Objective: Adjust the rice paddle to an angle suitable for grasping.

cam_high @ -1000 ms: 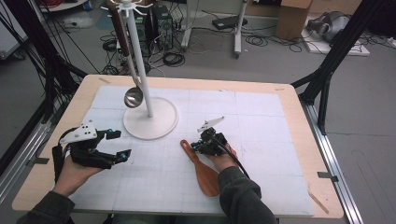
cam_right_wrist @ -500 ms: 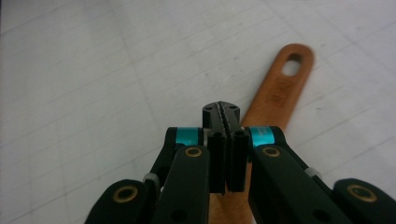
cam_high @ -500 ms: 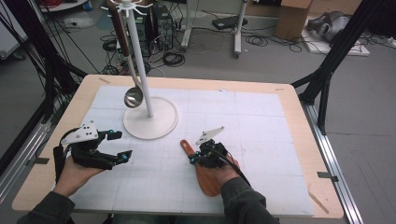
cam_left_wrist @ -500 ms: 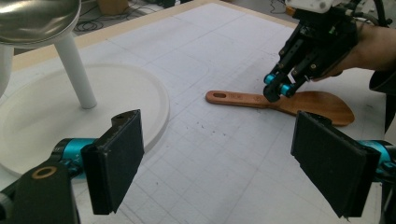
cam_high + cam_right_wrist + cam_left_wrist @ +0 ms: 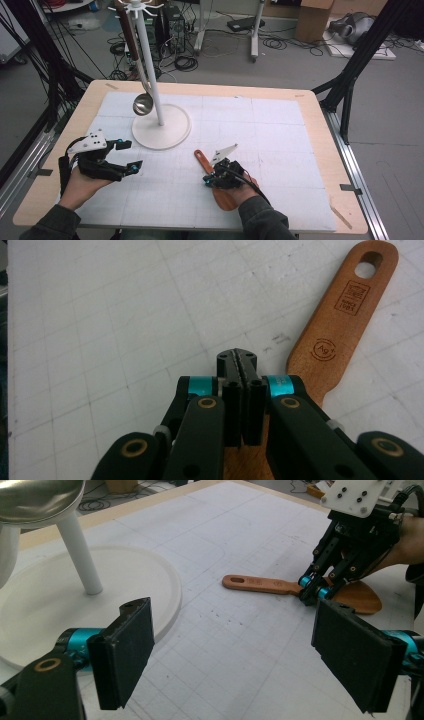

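Ladle (image 5: 142, 103) already hung on stand (image 5: 161, 131). Spatula (image 5: 334, 342) flat on mat, not lifted: R tongs (image 5: 242, 371) closed empty over it. L tongs (image 5: 240, 655) open, nothing betw.

Right gripper (image 5: 214, 176) shifted back along wooden spatula (image 5: 206, 162) toward the near table edge, jaws pressed together.

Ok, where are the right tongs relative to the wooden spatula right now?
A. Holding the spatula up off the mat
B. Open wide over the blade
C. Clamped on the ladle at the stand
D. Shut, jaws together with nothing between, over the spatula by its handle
D: in the right gripper view the right tongs have their jaws pressed together with nothing between them, above the wooden spatula, which lies flat on the mat.
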`<state>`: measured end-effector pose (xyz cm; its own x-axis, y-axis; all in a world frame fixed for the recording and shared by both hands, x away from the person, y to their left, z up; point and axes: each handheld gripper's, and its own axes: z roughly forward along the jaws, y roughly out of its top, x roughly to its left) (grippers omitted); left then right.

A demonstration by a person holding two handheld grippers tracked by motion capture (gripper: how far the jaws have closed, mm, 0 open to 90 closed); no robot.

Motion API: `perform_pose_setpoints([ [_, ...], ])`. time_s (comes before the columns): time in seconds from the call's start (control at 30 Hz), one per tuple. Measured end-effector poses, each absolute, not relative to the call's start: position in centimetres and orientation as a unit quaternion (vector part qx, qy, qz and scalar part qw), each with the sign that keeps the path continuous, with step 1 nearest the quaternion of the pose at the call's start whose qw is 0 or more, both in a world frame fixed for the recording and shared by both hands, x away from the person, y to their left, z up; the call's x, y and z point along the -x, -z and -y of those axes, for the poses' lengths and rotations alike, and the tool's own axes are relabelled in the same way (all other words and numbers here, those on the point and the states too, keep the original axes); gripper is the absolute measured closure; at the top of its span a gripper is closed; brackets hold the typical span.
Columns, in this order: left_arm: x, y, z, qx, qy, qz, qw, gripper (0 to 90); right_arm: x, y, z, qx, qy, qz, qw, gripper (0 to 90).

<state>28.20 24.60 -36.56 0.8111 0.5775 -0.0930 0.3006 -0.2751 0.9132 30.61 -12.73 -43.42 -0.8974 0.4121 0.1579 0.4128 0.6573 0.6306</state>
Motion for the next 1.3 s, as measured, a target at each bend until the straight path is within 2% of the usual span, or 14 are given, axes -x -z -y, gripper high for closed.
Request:
perform_pose_setpoints([
  [0.57,-28.2,36.5,-24.5,-0.788,-0.130,-0.279,0.534,17.7,-30.8,42.7,15.4,0.243,0.354,0.903,-0.018,89.8],
  [0.93,-28.2,36.6,-24.5,-0.789,-0.132,-0.276,0.533,17.7,-33.3,42.5,16.8,0.308,0.373,0.872,-0.072,89.7],
  [1.3,-28.1,36.6,-24.5,-0.791,-0.133,-0.275,0.531,17.7,-35.8,43.8,15.6,0.338,0.358,0.867,-0.068,89.7],
])
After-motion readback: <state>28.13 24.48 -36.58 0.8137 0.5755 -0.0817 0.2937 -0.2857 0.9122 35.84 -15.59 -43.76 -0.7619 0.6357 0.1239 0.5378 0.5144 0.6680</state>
